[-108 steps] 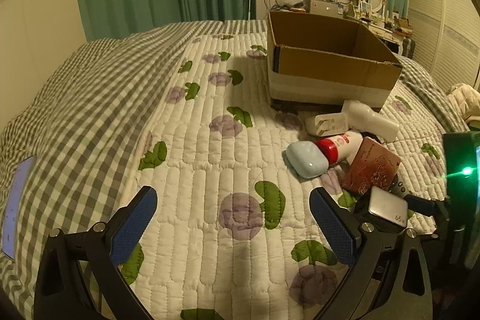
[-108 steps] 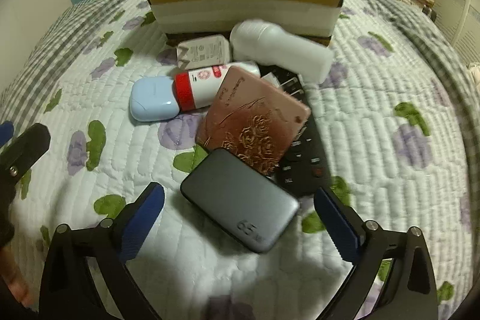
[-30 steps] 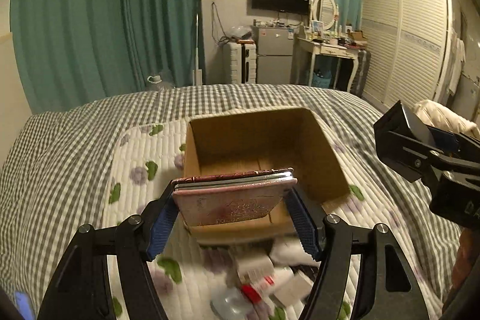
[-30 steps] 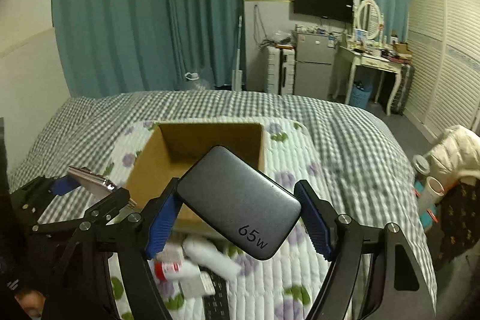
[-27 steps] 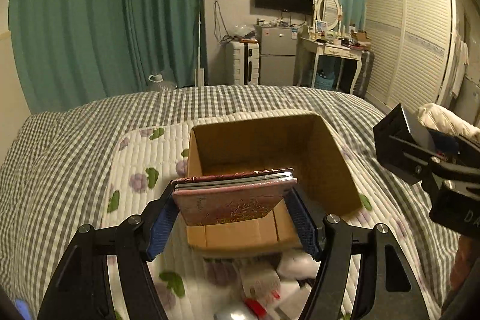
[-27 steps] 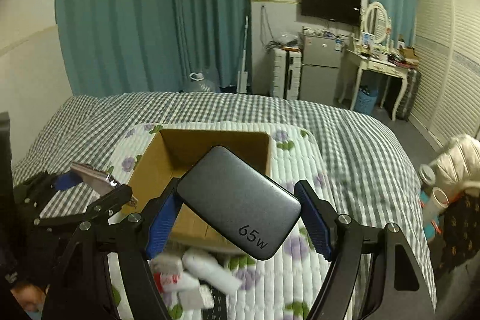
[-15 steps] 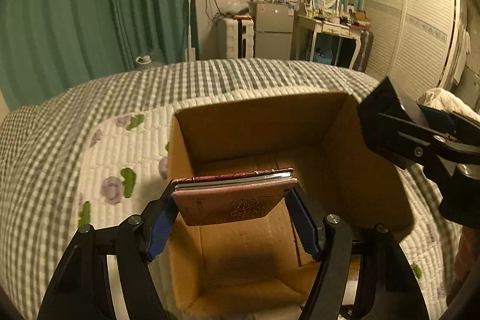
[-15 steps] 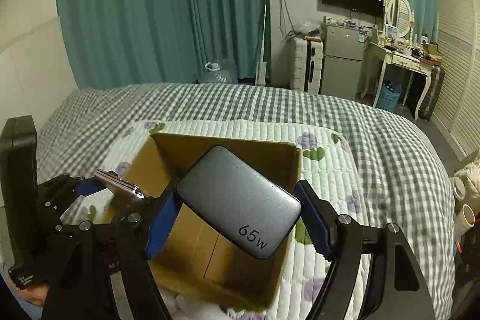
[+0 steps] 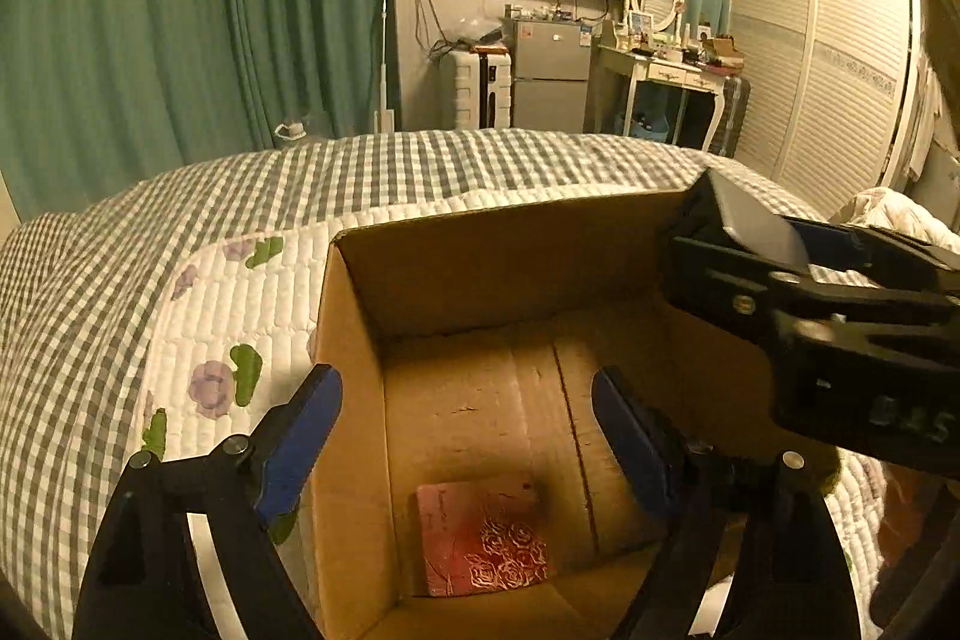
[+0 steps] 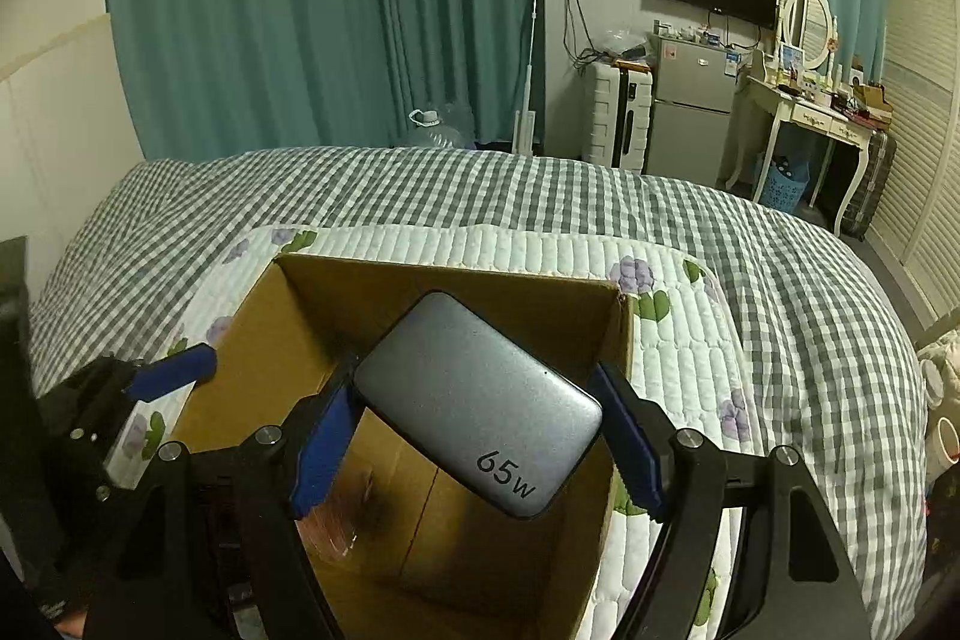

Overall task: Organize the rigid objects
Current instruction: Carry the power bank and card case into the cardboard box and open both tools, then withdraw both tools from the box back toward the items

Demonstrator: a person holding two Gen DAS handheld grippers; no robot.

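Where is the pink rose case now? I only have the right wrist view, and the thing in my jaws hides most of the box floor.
Observer: The left wrist view shows the pink case lying flat on the floor of the cardboard box, close to the near wall.
Operator: Is the left gripper clear of it?
Observer: Yes. The left gripper has just been opening; its jaws stand apart above the case with nothing between them.
Operator: Any room for my power bank?
Observer: The floor to the right of the case and behind it is bare cardboard.
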